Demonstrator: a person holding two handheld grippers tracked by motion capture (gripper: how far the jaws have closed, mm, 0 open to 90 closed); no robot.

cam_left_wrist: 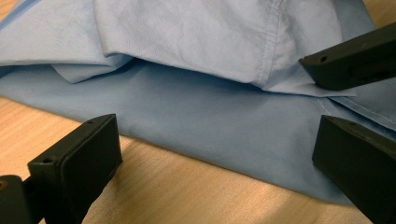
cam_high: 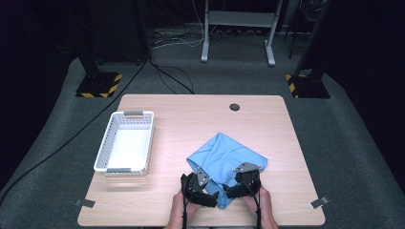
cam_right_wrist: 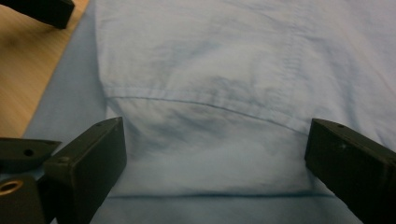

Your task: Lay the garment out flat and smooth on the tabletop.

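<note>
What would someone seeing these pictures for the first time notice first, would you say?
Most striking is the light blue cloth, folded loosely on the near right part of the wooden table. The left gripper and right gripper sit at its near edge, both with jaws spread wide over the fabric. To the left stands a white basket with nothing in it.

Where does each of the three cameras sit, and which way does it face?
High view: above the table, looking forward and down; forearms, left claw, right claw, crumpled light-blue cloth shirt.
Left gripper view: rides the left claw, facing the shirt's edge.
Right gripper view: rides the right claw, over the shirt.
Shared: the shirt.
</note>
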